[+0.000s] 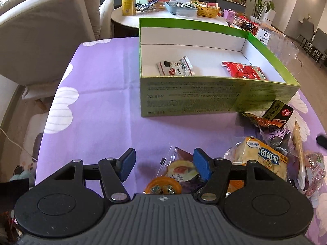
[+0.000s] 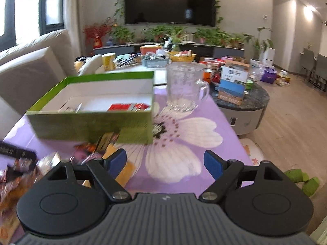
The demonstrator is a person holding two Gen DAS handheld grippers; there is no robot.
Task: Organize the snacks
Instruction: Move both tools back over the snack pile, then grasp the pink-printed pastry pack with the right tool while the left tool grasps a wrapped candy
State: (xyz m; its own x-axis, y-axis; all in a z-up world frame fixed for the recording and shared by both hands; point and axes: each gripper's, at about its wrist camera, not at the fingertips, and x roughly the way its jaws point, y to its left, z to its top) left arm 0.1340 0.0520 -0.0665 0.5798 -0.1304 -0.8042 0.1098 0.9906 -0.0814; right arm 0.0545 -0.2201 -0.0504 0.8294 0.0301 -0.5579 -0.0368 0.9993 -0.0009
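An open green box with a white inside stands on the purple floral tablecloth. In it lie a white snack packet and a red snack packet. A pile of loose snacks lies in front of the box at the right: a dark packet, a yellow bread pack, a round orange jelly cup. My left gripper is open and empty, just above a clear-wrapped snack. My right gripper is open and empty over the cloth; the box is ahead-left, the snack pile at left.
A clear glass mug stands on the cloth right of the box. A beige sofa is at the left. Round tables behind hold a yellow tin, baskets and cartons. The cloth's right edge drops to the wooden floor.
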